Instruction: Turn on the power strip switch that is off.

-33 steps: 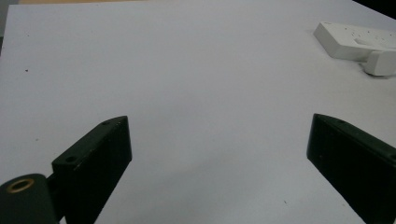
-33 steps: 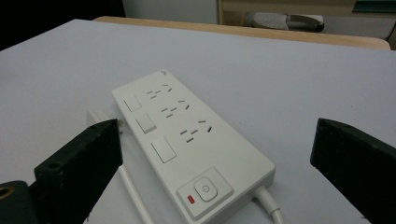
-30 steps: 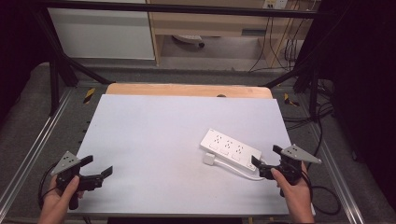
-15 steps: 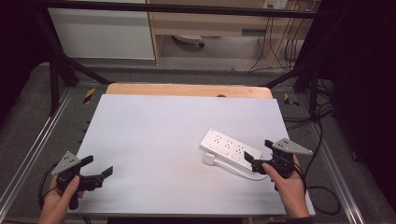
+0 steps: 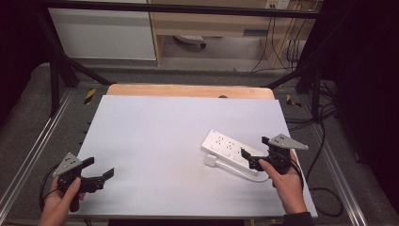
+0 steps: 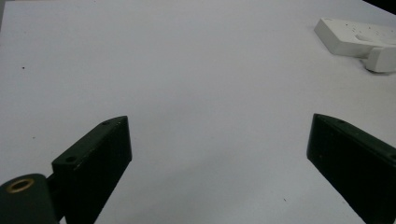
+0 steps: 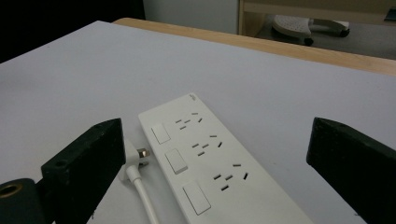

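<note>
White power strip (image 7: 201,158) shows three sockets, three switches, lying flat.

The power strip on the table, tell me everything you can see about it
The power strip is a white, plastic-looking bar lying flat, face up, at the table's right side, angled across it. It has three socket groups, each beside a rectangular switch. Its white cord runs alongside and ends in a plug lying next to it. The open right gripper hovers at its near end; contact is unclear.
</note>
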